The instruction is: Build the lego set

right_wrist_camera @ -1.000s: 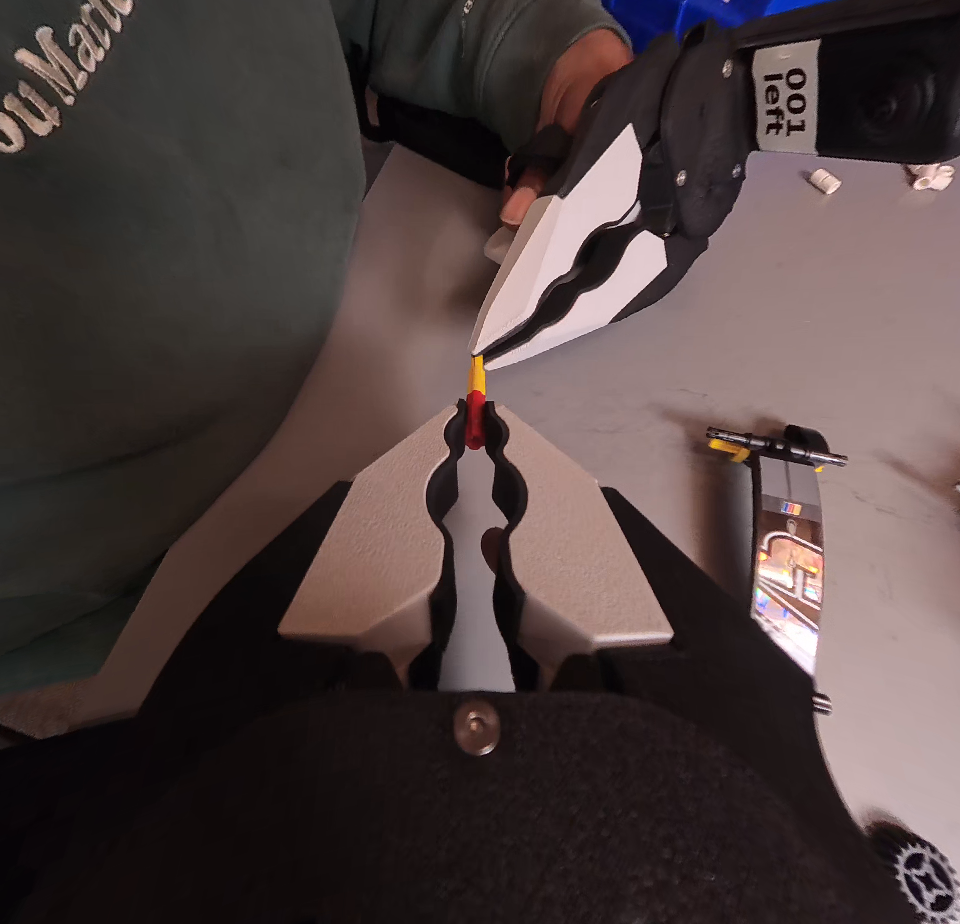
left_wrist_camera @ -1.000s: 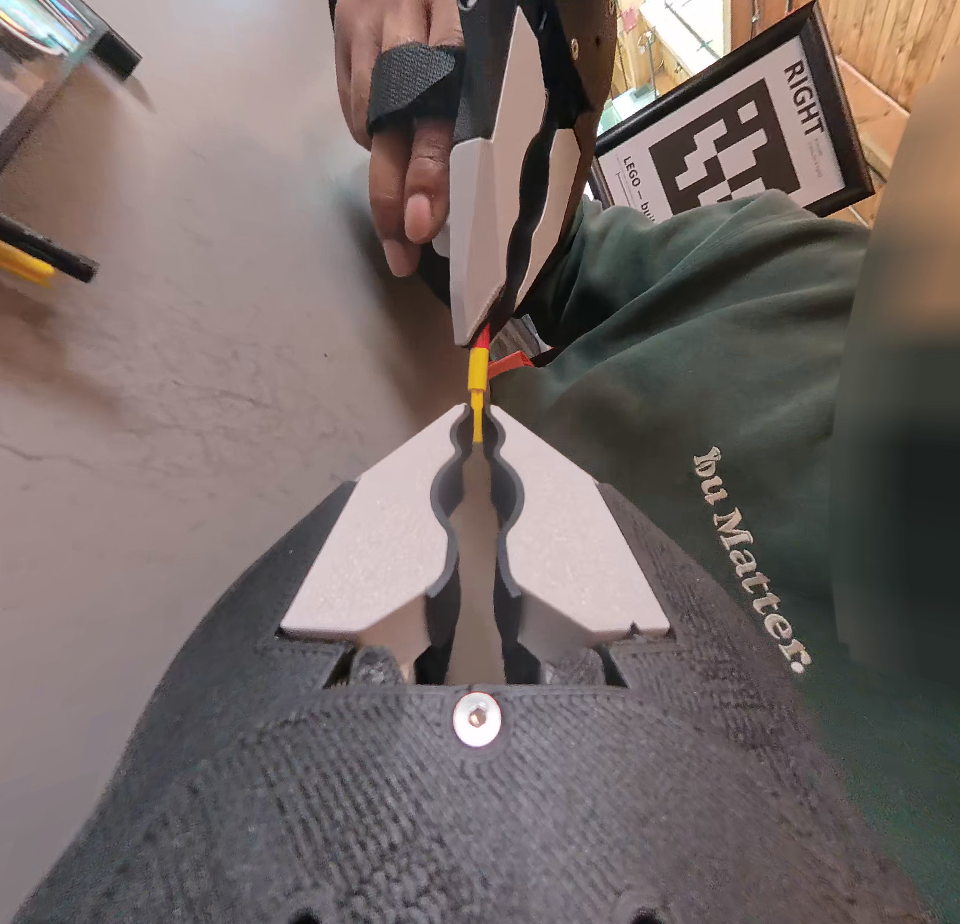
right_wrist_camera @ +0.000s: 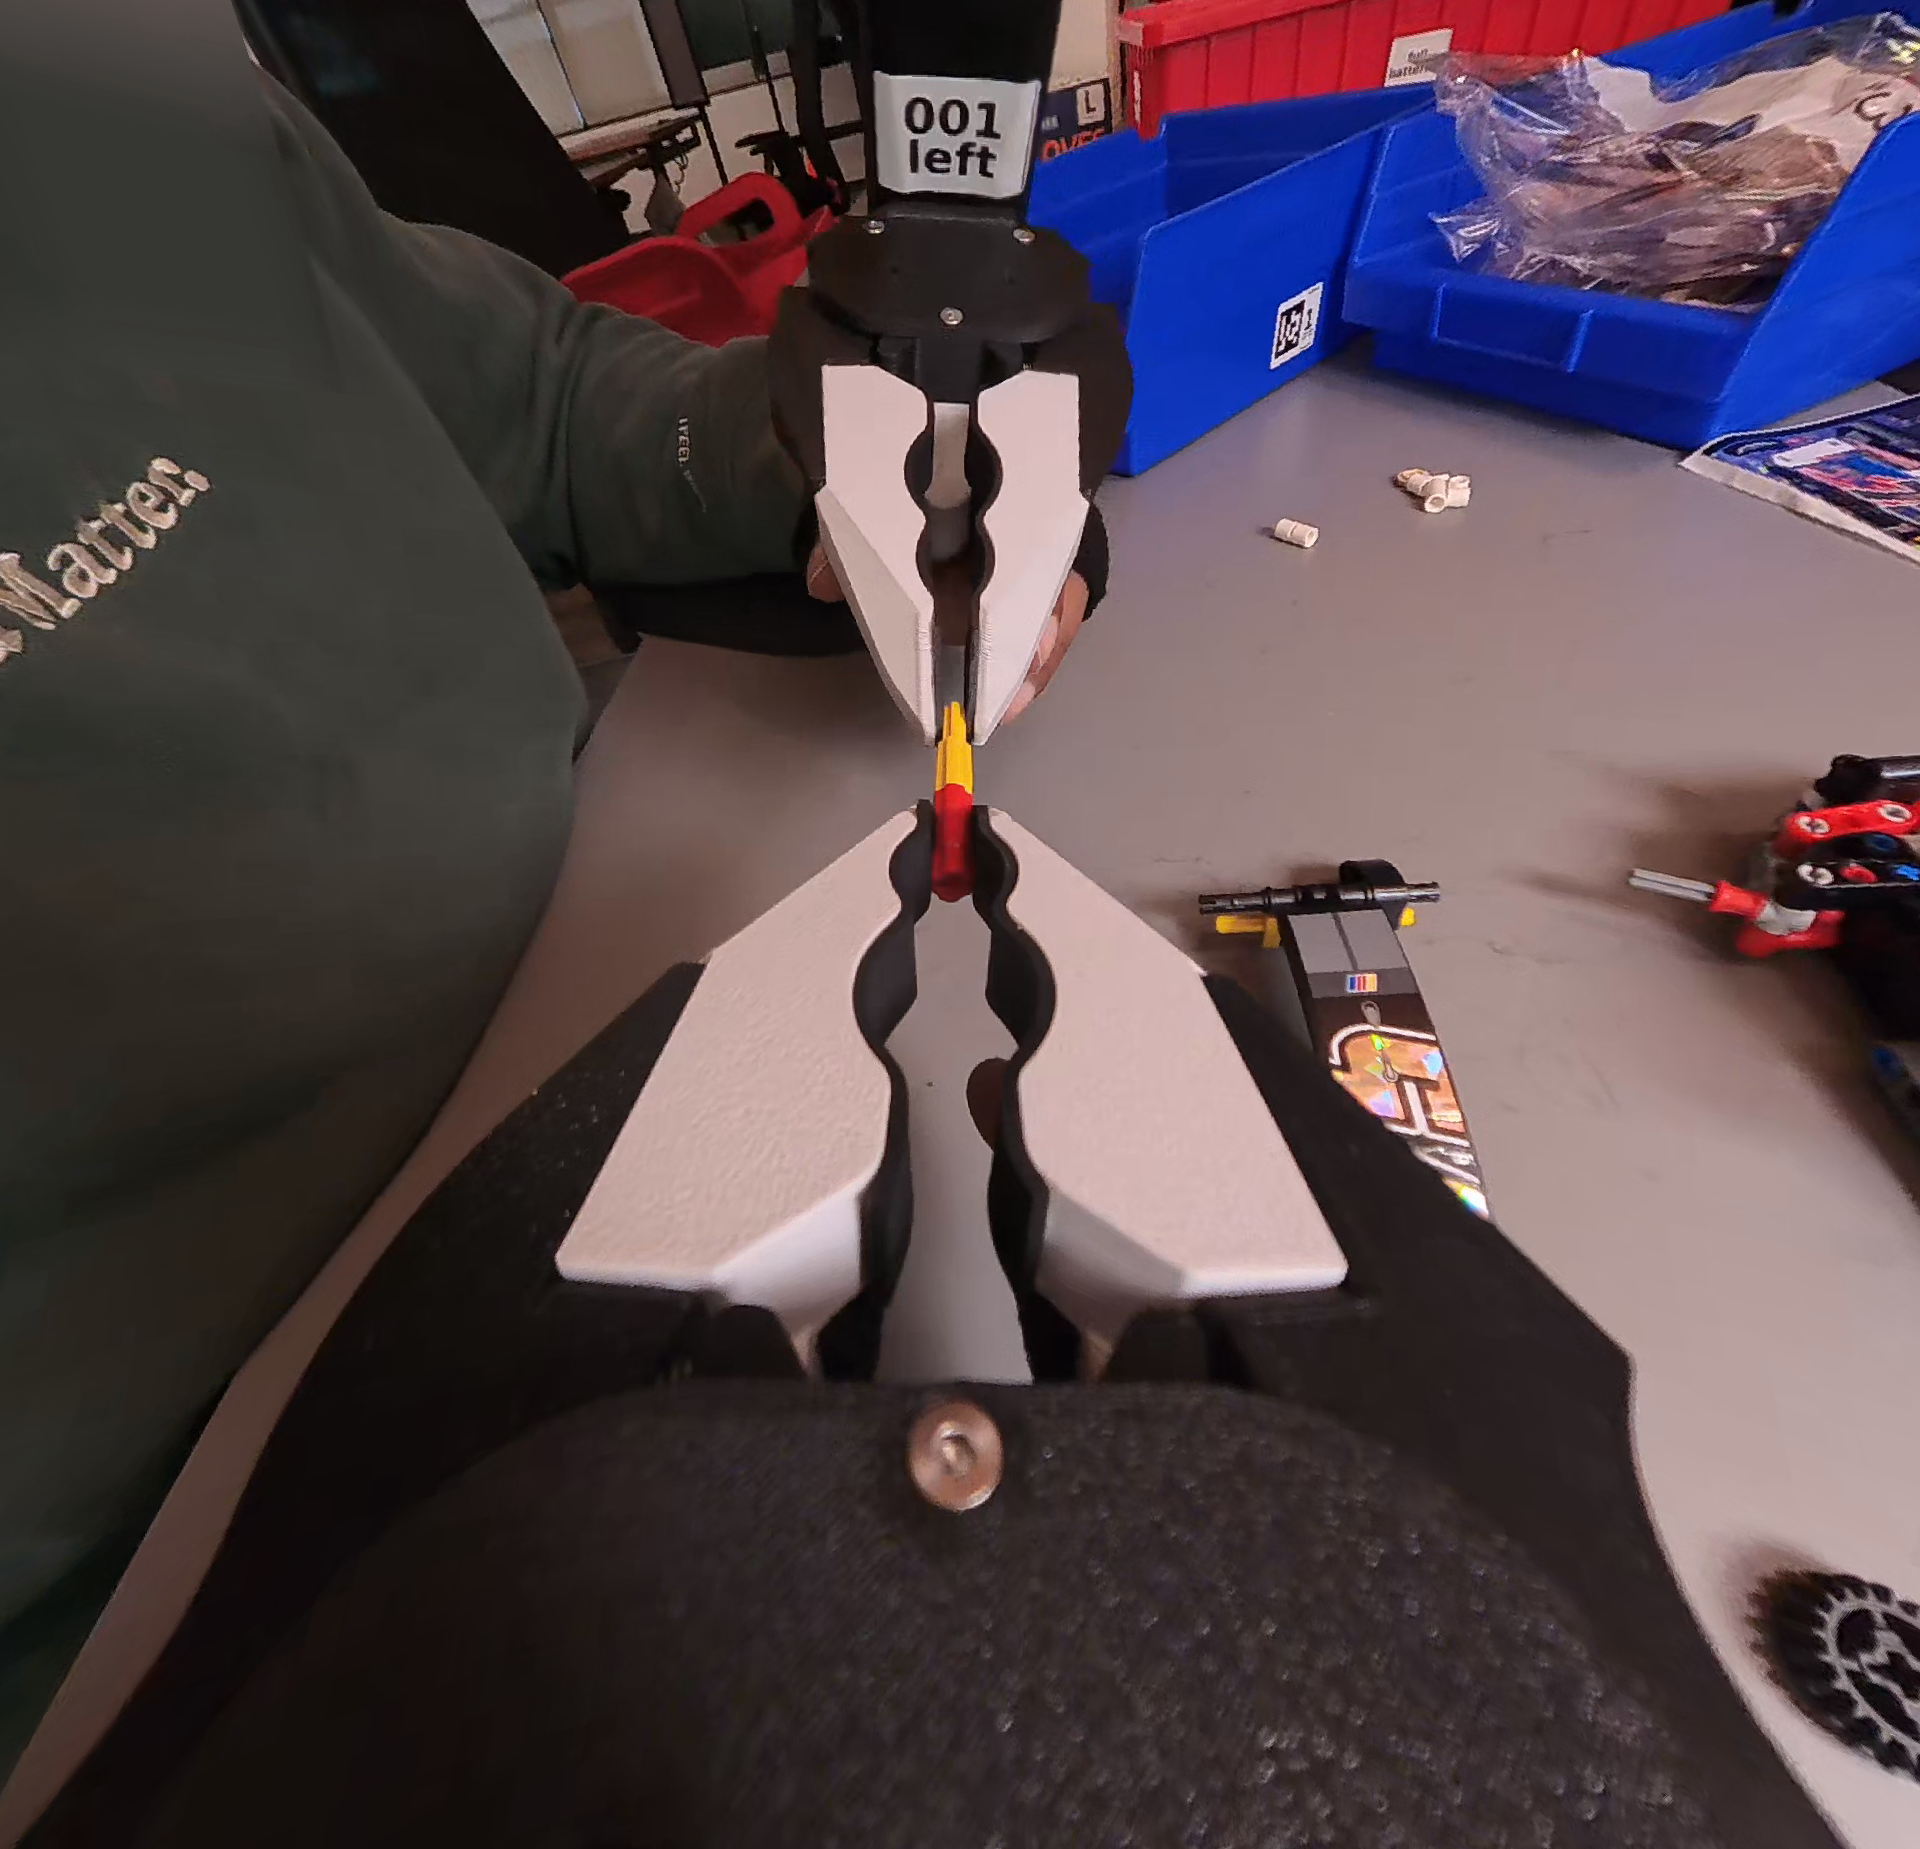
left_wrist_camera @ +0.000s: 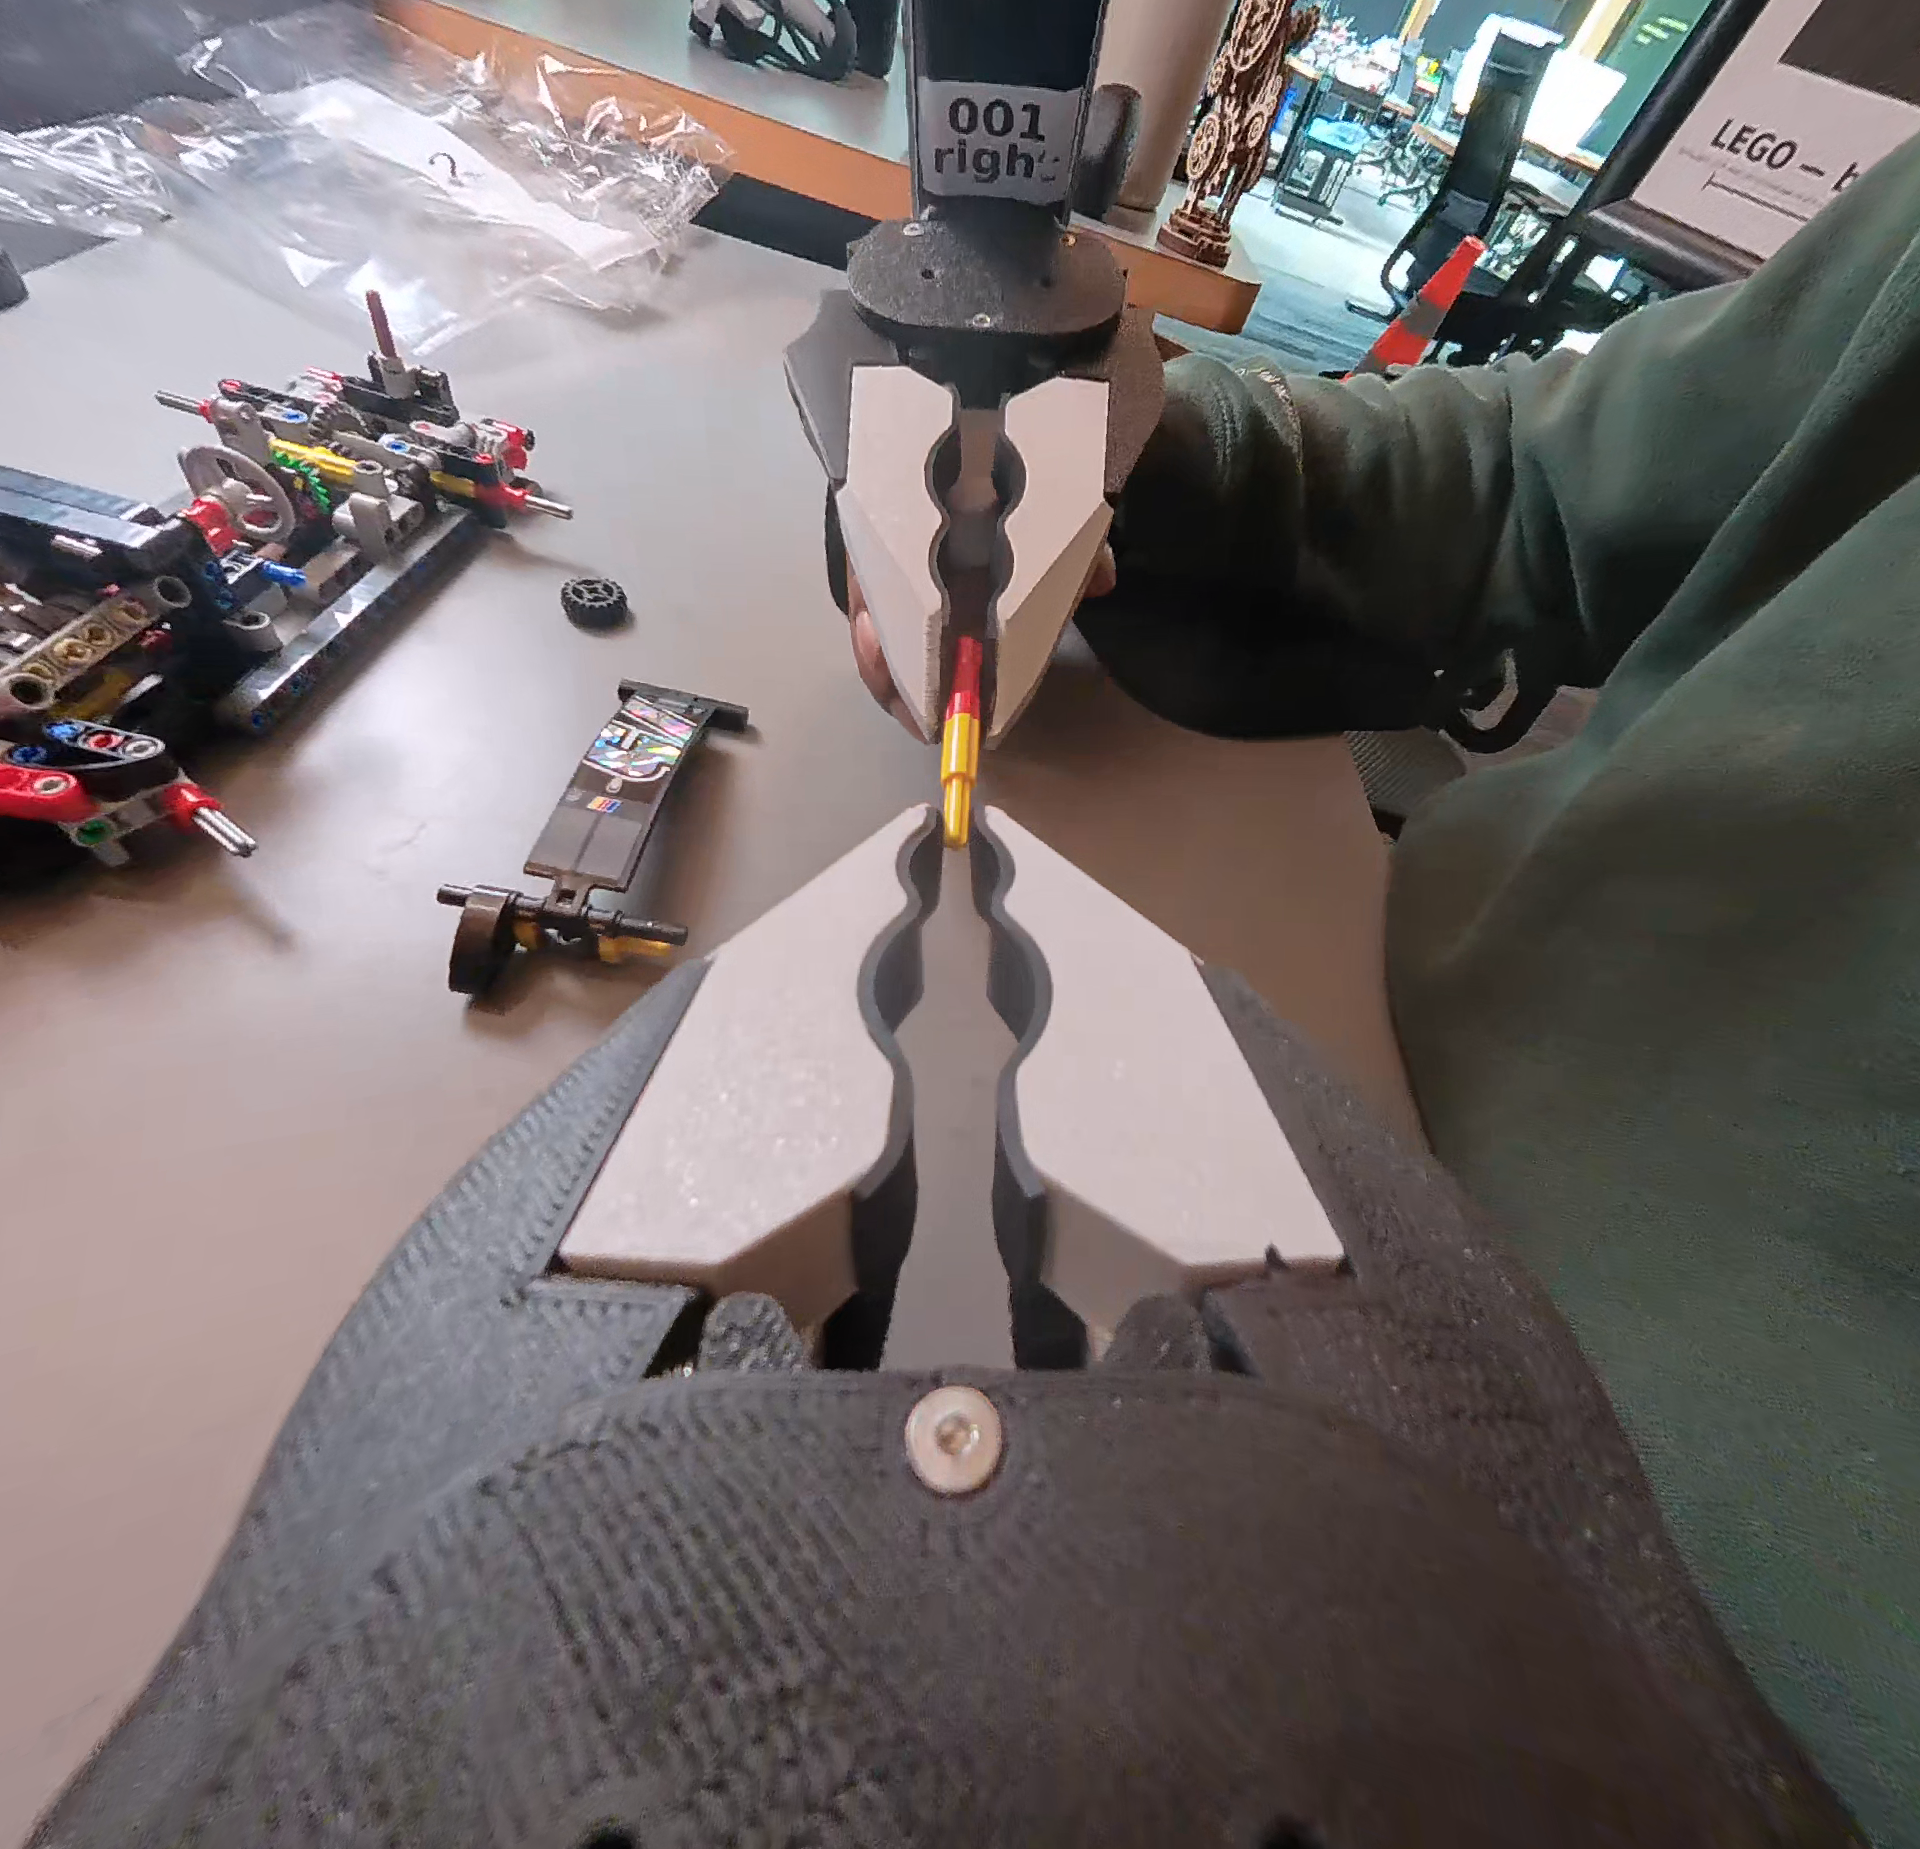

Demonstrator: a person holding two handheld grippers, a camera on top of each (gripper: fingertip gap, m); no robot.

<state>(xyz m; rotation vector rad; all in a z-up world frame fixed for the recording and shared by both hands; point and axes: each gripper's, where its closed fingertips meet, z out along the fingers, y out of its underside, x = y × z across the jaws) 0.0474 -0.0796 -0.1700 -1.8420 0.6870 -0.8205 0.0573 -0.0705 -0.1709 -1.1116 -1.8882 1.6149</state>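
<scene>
A short yellow axle (left_wrist_camera: 956,776) sits with one end in a red connector (left_wrist_camera: 965,672). My left gripper (left_wrist_camera: 954,820) is shut on the axle's free yellow tip. My right gripper (right_wrist_camera: 951,825) is shut on the red connector (right_wrist_camera: 950,854). The two grippers face each other tip to tip above the table's near edge. In the left wrist view the right gripper (left_wrist_camera: 961,729) points at me. In the right wrist view the left gripper (right_wrist_camera: 951,729) pinches the yellow axle (right_wrist_camera: 950,755). A hand holds each gripper.
A part-built Lego chassis (left_wrist_camera: 260,511) lies on the table, also in the right wrist view (right_wrist_camera: 1829,885). A black sticker panel (left_wrist_camera: 623,791) (right_wrist_camera: 1371,1030) and a small black gear (left_wrist_camera: 595,599) lie beside it. Blue bins (right_wrist_camera: 1558,272), white pieces (right_wrist_camera: 1434,490), plastic bags (left_wrist_camera: 416,168) and a green-sleeved torso (left_wrist_camera: 1662,864) surround me. Both grippers' tips are close together, under 4 cm apart.
Both grippers have swung and levelled, so they now face each other in a straight line. The red and yellow parts stay gripped between them.
</scene>
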